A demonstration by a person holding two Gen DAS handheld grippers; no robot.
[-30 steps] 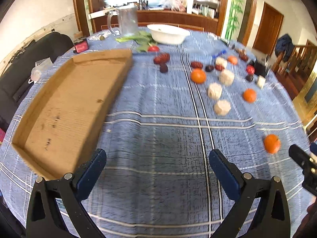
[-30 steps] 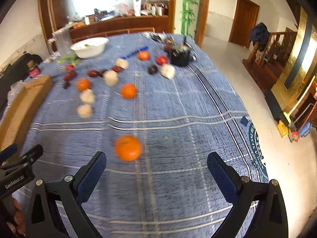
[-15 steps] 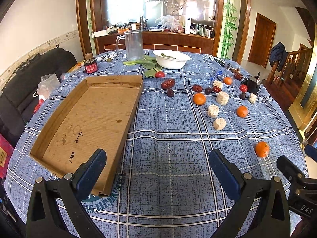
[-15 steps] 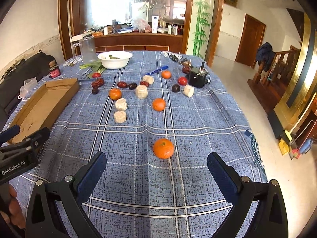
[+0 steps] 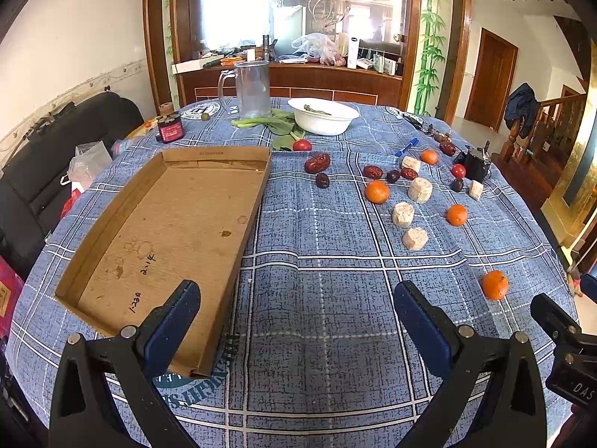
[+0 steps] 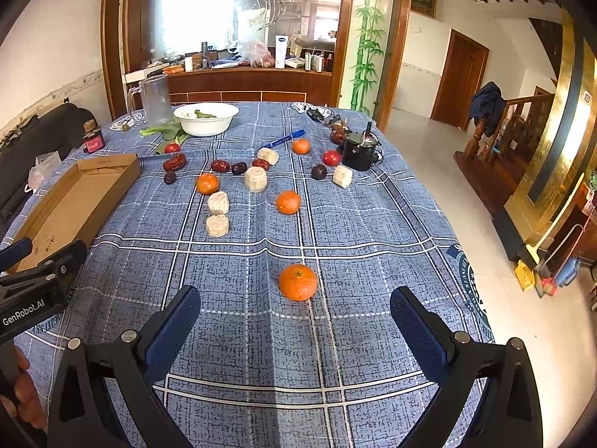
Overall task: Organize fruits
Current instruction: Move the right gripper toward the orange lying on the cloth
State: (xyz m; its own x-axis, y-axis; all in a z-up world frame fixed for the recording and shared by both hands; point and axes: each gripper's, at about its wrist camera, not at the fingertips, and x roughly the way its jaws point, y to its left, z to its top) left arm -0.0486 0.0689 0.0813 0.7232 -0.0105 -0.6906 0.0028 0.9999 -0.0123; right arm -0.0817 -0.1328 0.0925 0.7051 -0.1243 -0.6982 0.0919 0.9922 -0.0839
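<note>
Woven blue checked tablecloth point(image 5: 328, 317), matt. Cardboard tray point(image 5: 179, 224), rough brown, stained. Orange point(image 6: 297, 282), dimpled skin. White bowl point(image 5: 322, 115), glossy. Clear jug point(image 5: 252, 89), smooth.

Black tongs point(image 6: 294, 321) with blue pads point(image 6: 171, 328), silver screws

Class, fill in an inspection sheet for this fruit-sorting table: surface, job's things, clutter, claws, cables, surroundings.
Surface: blue plaid tablecloth, slightly creased.
Job's things: empty cardboard tray; nearest orange in front of the right claw; more oranges, red dates, tomatoes and pale blocks scattered beyond.
Clutter: white bowl, glass jug, greens, blue pen, red jar, small black pot.
Claws: left claw open, empty; right claw open, empty.
Cables: nothing seen.
Surroundings: wooden sideboard, doorway, staircase.
</note>
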